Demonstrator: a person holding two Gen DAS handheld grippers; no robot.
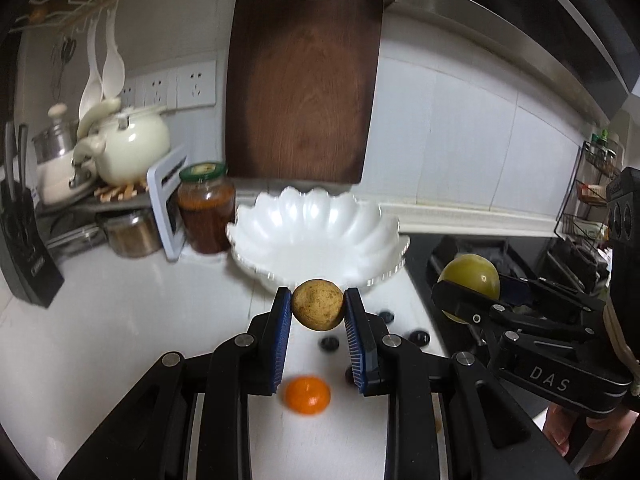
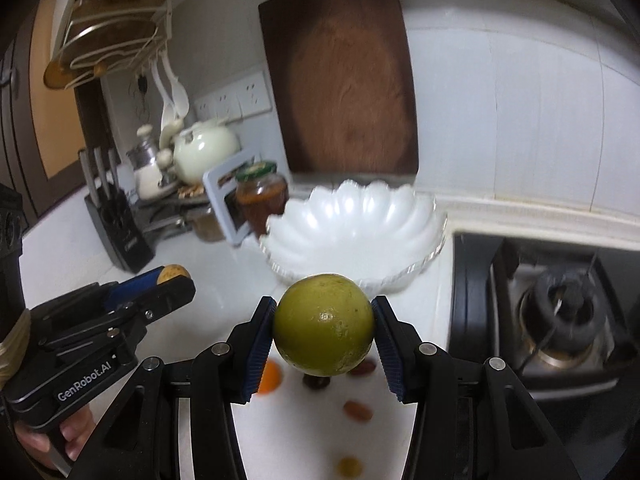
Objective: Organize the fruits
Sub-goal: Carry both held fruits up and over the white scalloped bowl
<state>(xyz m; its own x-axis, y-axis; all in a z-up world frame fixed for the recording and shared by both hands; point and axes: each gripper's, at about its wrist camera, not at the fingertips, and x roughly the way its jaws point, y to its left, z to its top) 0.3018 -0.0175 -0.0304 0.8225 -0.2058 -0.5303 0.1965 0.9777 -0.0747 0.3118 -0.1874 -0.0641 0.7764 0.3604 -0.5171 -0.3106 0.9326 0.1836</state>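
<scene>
Both tongs are loaded mid-carry — left gripper [image 1: 318,305] clamping a small round tan-brown fruit [image 1: 318,304], right gripper [image 2: 324,326] a large green-yellow fruit [image 2: 323,325] — next comes release over the scalloped white glass bowl [image 1: 316,216].

In the left wrist view, open white counter [image 1: 120,320] fills the lower left, and the bowl [image 1: 316,220] at centre stands empty with clear space above it. A jar [image 1: 206,208] just beside the bowl's left rim, a knife block [image 1: 28,256] at the left edge and the cutting board [image 1: 304,84] behind hem it in. In the right wrist view the stove [image 2: 560,312] blocks the right, and small fruits [image 2: 358,410] dot the counter at the bottom.
</scene>
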